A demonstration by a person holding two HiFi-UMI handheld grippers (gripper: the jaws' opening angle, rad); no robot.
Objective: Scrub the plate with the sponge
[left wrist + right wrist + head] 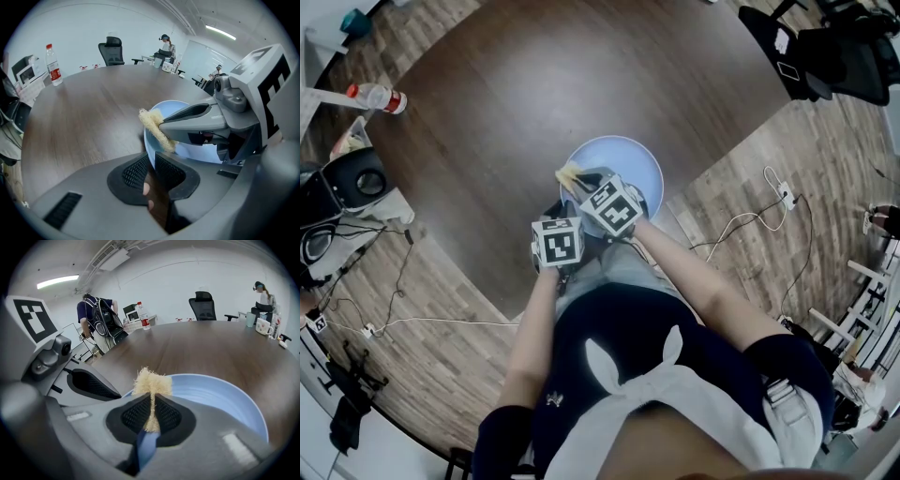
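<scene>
A light blue plate sits at the near edge of the dark wooden table. My left gripper is shut on the plate's near-left rim; in the left gripper view its jaws pinch the plate edge. My right gripper is shut on a frayed yellow sponge. In the right gripper view the sponge sticks up between the pads over the plate. From the left gripper view the sponge rests at the plate's left rim.
A water bottle stands at the table's far left, also in the left gripper view. Office chairs and people stand beyond the table. Mugs sit at the far right. Cables run over the floor.
</scene>
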